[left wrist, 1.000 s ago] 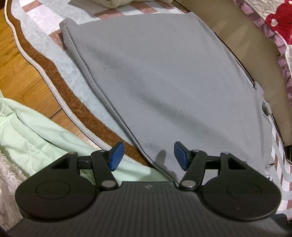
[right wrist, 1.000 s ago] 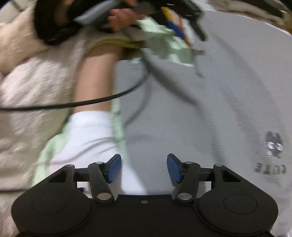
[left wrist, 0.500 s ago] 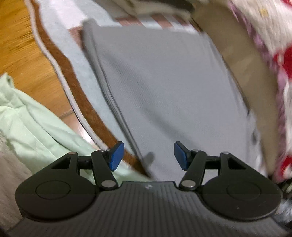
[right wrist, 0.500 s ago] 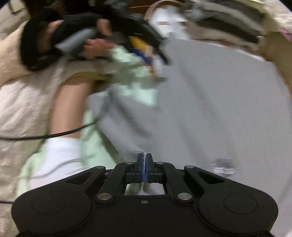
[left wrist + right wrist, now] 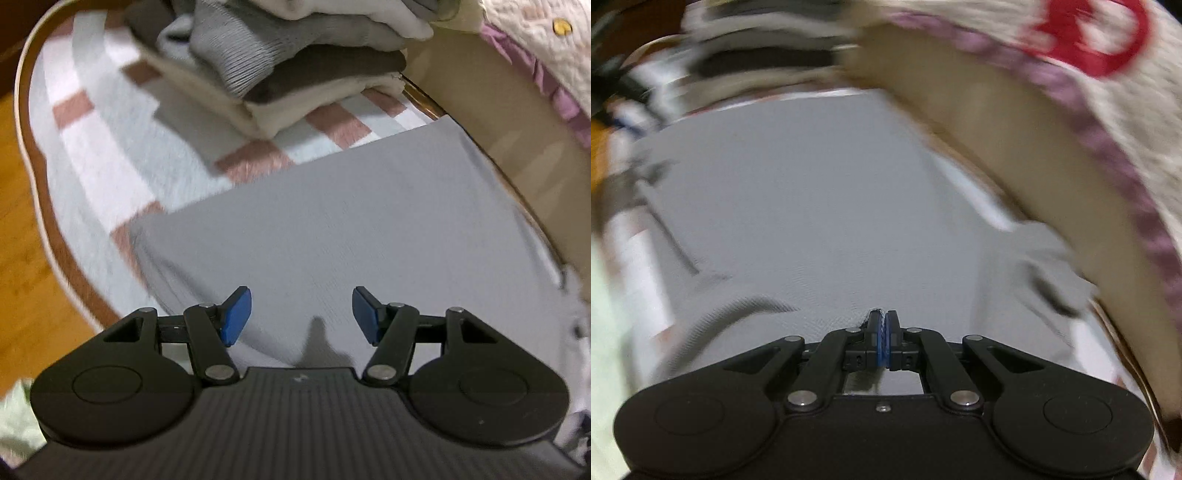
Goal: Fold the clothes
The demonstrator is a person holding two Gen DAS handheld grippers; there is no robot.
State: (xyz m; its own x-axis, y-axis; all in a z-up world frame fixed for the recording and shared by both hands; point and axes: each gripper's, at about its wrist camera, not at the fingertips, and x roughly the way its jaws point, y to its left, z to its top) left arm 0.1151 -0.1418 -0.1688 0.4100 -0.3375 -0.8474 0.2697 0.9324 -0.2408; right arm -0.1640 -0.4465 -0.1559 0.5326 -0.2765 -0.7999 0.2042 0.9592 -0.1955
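A grey garment (image 5: 332,229) lies flat on a checked rug (image 5: 92,155). My left gripper (image 5: 301,315) is open and empty, its blue pads just above the garment's near part. In the right wrist view the same grey garment (image 5: 812,192) fills the middle, blurred by motion. My right gripper (image 5: 883,332) is shut on a pinch of the garment's near edge, with fabric showing between the blue pads.
A stack of folded clothes (image 5: 295,62) sits on the rug beyond the garment. A beige bed base (image 5: 498,122) with a quilted cover (image 5: 1089,55) runs along the right. Wooden floor (image 5: 18,240) lies left of the rug's brown border. Pale green cloth (image 5: 605,350) lies at the left.
My right gripper closed on the garment's edge and swung with it towards the bed side. My left gripper stayed open and moved forward over the garment, bringing the folded stack into view.
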